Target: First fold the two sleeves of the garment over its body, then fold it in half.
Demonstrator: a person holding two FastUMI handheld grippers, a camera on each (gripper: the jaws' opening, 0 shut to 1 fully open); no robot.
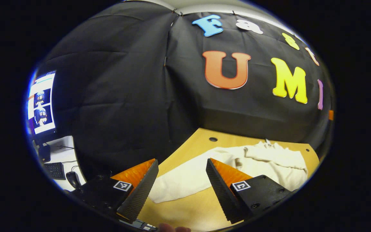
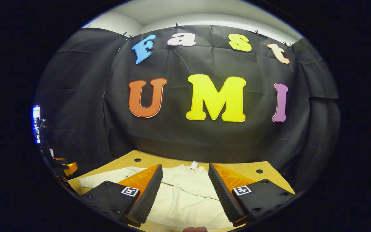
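Note:
A cream garment lies on the wooden table. In the left gripper view one sleeve stretches toward my left gripper, which hangs open above it, nothing between its fingers. The garment's body looks bunched at the right. In the right gripper view the garment lies flat with its collar tag at the far edge. My right gripper is open above the garment's middle, holding nothing. At the far left of that view sits the other gripper.
Black cloth walls close the table's far side. Round holes mark the tabletop near its back edge. A monitor, keyboard and mouse stand on a white desk to the left, outside the booth.

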